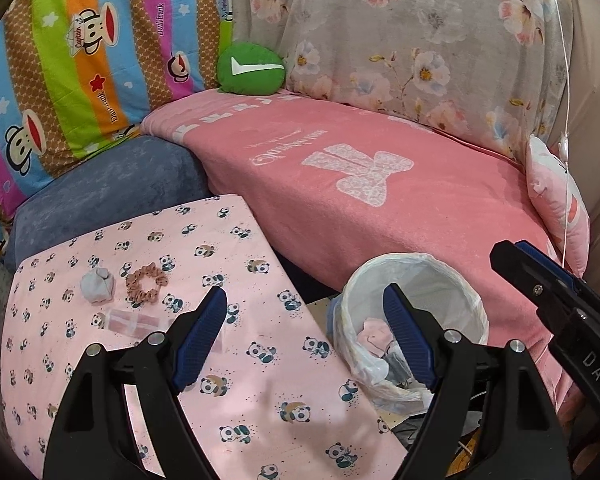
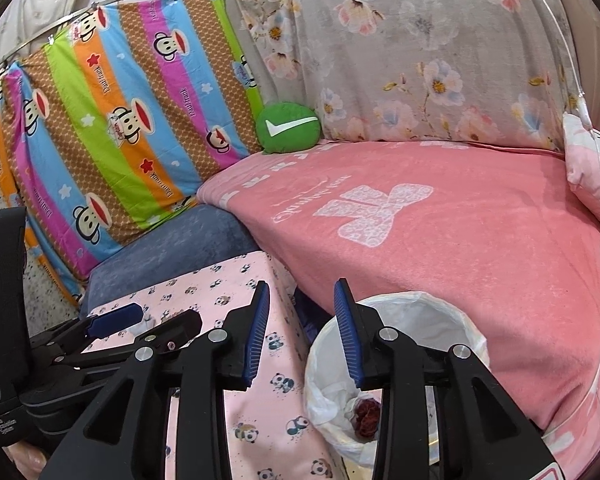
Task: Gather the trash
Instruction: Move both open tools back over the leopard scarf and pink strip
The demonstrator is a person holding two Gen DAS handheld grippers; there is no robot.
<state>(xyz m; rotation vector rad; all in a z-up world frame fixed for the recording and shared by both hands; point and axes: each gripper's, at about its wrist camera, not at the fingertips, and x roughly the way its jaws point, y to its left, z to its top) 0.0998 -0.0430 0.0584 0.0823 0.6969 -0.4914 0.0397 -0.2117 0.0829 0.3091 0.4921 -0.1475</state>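
A small bin lined with a white bag [image 1: 452, 280] stands between the panda-cloth table [image 1: 260, 380] and the pink sofa; it holds pink paper and other scraps. In the right wrist view the bin [image 2: 432, 312] holds a dark red scrap [image 2: 367, 416]. On the table lie a crumpled grey tissue [image 1: 97, 286], a brown scrunchie [image 1: 147, 283] and a clear wrapper with pink inside [image 1: 134, 322]. My left gripper [image 1: 305, 300] is open and empty, above the table's right edge and the bin. My right gripper [image 2: 301, 292] is open and empty, over the bin's left rim.
A pink blanket covers the sofa seat [image 1: 380, 200]. A green round cushion [image 1: 250, 68] sits at the back, a pink pillow [image 1: 556, 200] at the right. A blue-grey cushion [image 1: 112, 188] lies behind the table. Striped monkey fabric [image 1: 80, 60] hangs at the left.
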